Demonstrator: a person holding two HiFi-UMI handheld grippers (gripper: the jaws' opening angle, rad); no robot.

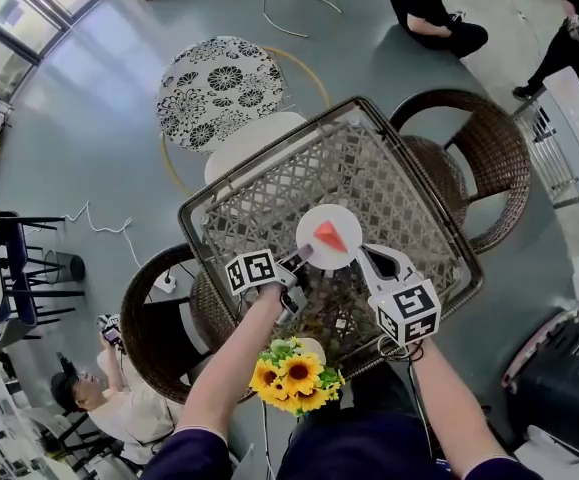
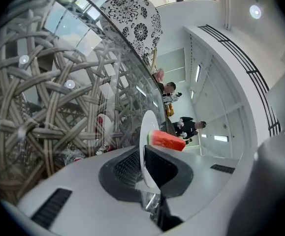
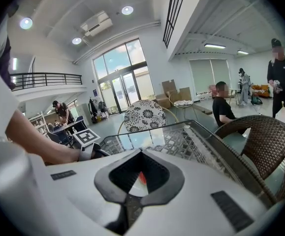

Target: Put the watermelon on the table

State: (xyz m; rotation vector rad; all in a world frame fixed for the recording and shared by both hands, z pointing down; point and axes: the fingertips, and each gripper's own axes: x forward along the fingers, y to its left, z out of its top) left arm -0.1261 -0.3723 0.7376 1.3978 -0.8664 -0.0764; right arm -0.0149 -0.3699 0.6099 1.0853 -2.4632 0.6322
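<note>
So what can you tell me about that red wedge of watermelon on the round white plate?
The red watermelon wedge is a small triangular slice: red flesh, with a thin green rind at one end. It lies flat near the middle of the round white plate, touching nothing else. The left gripper pinches the plate's rim above the glass-topped wicker table.

Red watermelon wedge (image 1: 330, 236) (lying on a plate (image 1: 312, 230)) over the table (image 1: 269, 198).
</note>
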